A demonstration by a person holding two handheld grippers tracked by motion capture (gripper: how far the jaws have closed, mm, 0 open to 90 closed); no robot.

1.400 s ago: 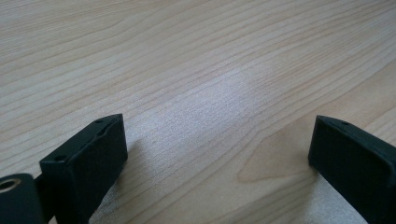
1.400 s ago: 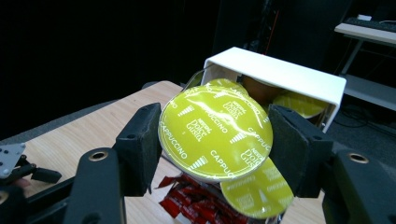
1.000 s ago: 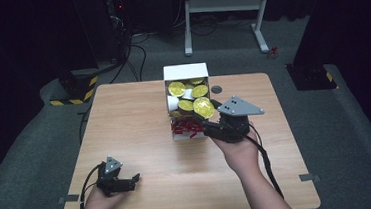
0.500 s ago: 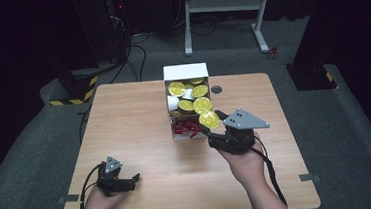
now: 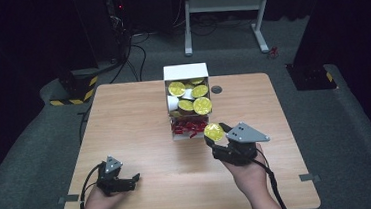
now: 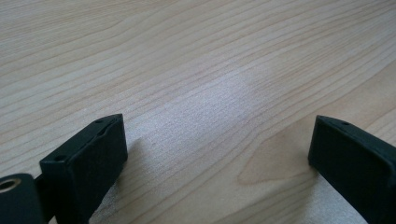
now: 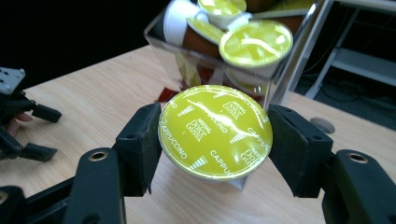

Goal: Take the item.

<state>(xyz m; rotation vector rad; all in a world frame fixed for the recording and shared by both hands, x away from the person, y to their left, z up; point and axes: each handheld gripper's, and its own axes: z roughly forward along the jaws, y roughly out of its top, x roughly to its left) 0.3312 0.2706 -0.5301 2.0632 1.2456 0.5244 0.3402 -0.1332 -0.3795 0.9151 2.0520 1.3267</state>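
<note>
1. Near the middle of the light wooden table (image 5: 139, 118), right of centre: right gripper (image 5: 215, 141) clamps a round coffee capsule with a yellow-green foil lid printed "CAPPUCCINO" (image 7: 215, 131); in the right gripper view both black pads press on the capsule's rim, lid facing the camera
2. Capsule (image 5: 213, 131) is held off the table, just in front of the white-and-clear box of capsules (image 5: 188, 102), apart from it
3. Box stands at the table's far centre, white flap up at the back; several more yellow-lidded capsules (image 5: 202, 105) piled inside, one white capsule lying on its side (image 5: 173, 103); red printed strip (image 5: 188, 128) along the box's near bottom edge
4. Right gripper view: box's clear wall (image 7: 233, 70) sits right behind the held capsule, more lids visible through it
5. Left gripper (image 5: 129, 181) rests at the near left of the table, jaws spread wide with nothing between them; left gripper view shows bare wood grain (image 6: 201, 93) between the two black pads (image 6: 88, 158)
6. Left gripper sits well apart from box and capsule; it also shows at the left edge of the right gripper view (image 7: 39, 133)
7. Small dark round grommet (image 5: 216, 89) in the tabletop just right of the box
</note>
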